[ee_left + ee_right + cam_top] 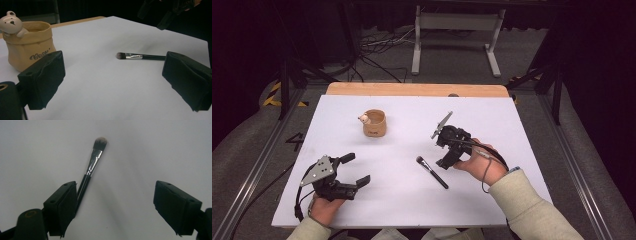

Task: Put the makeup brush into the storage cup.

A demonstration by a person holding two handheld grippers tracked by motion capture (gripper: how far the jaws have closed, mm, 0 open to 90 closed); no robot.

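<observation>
A black-handled makeup brush (432, 172) lies flat on the white sheet (402, 200), bristles toward the far left. My right gripper (443, 151) hovers just right of it, open and empty. In the right gripper view the brush (93, 162) runs up from beside the left jaw, its handle end hidden behind that jaw, and my right gripper (115, 187) has nothing between its pads. My left gripper (356, 169) rests open at the near left. In its own view my left gripper (113, 57) faces the brush (140, 56) and a tan cup (27, 47).
The tan sack-shaped cup (374, 123) with a small bear on its rim stands at the back left of the sheet. A wooden table edge (412, 90) runs along the far side. Cables and a white metal stand (457, 22) are on the floor beyond.
</observation>
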